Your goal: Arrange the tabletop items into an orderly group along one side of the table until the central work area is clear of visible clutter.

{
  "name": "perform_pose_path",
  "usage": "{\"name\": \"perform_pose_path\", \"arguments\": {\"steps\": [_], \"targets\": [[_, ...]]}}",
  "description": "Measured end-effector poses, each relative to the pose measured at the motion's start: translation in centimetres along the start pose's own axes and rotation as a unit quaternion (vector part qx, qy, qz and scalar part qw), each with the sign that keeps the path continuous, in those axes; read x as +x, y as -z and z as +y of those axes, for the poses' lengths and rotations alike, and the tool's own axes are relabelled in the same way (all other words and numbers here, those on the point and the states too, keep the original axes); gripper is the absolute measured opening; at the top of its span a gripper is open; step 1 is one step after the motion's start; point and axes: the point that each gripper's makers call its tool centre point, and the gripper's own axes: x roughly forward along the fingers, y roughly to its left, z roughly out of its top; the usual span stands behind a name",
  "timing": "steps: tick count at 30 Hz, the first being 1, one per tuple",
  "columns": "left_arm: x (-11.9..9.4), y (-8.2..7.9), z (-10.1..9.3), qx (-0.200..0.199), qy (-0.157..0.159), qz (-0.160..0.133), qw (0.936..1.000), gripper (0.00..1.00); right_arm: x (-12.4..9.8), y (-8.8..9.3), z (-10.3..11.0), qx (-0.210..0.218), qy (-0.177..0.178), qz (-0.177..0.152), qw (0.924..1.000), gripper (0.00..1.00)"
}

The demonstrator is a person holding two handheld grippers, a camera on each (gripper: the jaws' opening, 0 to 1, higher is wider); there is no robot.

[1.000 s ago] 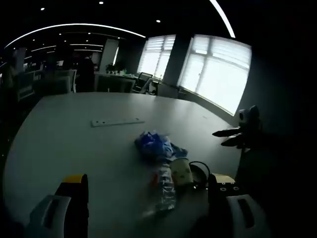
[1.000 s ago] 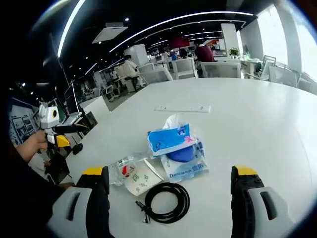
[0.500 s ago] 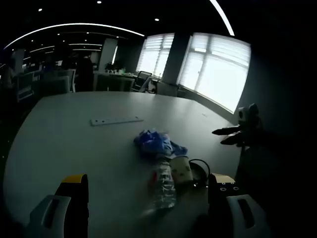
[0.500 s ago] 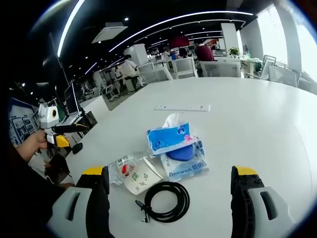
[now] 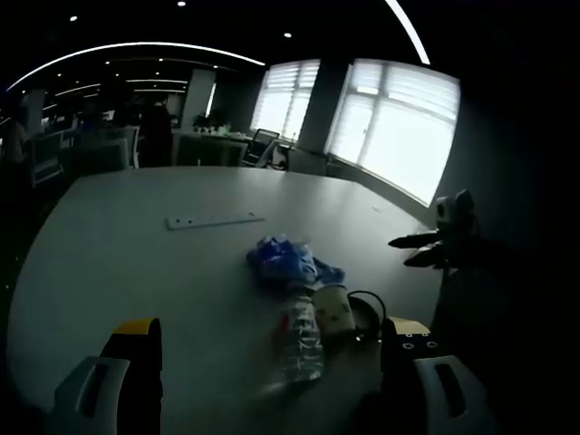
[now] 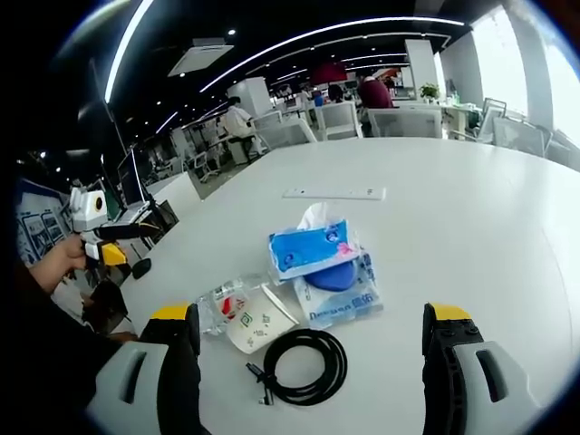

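On the white table (image 6: 471,208) lies a small heap: a blue tissue pack (image 6: 311,248) on a clear wet-wipe packet (image 6: 340,299), a crushed clear plastic bottle (image 6: 222,306), a paper cup (image 6: 258,320) on its side and a coiled black cable (image 6: 304,365). My right gripper (image 6: 313,340) stands open, jaws wide on either side of the cable, above the table. In the dim left gripper view the same blue pack (image 5: 281,261), bottle (image 5: 299,333), cup (image 5: 333,311) and cable (image 5: 364,313) lie ahead of my open left gripper (image 5: 272,349). The right gripper (image 5: 439,240) shows at that view's right; the left gripper (image 6: 100,231) shows at the right gripper view's left, held in a hand.
A flat white strip (image 6: 333,193) with holes lies farther out on the table, also the strip (image 5: 215,220) in the left gripper view. Office chairs (image 6: 399,122), desks and people stand beyond the table. Bright windows (image 5: 399,127) line the far wall.
Both views shifted only slightly; the items on the table lie where they were and both grippers stay open.
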Motion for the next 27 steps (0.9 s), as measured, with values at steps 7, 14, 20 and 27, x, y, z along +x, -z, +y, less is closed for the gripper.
{"name": "perform_pose_path", "arguments": {"steps": [7,14,20,27], "targets": [[-0.01,-0.02,-0.11,0.003,-0.001,0.005,1.0000,1.00,0.08,0.07,-0.09,0.001,-0.002,-0.002,1.0000,1.00],[0.00,-0.05,0.07,0.001,-0.005,0.003,1.0000,1.00,0.30,0.84,0.01,-0.003,-0.005,0.010,0.9999,1.00],[-0.02,0.04,0.23,-0.002,-0.011,-0.002,0.9999,0.99,0.51,0.68,0.06,-0.001,-0.007,0.008,0.9999,1.00],[-0.17,0.25,0.17,-0.005,-0.014,0.000,0.9999,0.99,0.67,0.72,0.26,-0.004,-0.009,0.008,0.9999,1.00]]}}
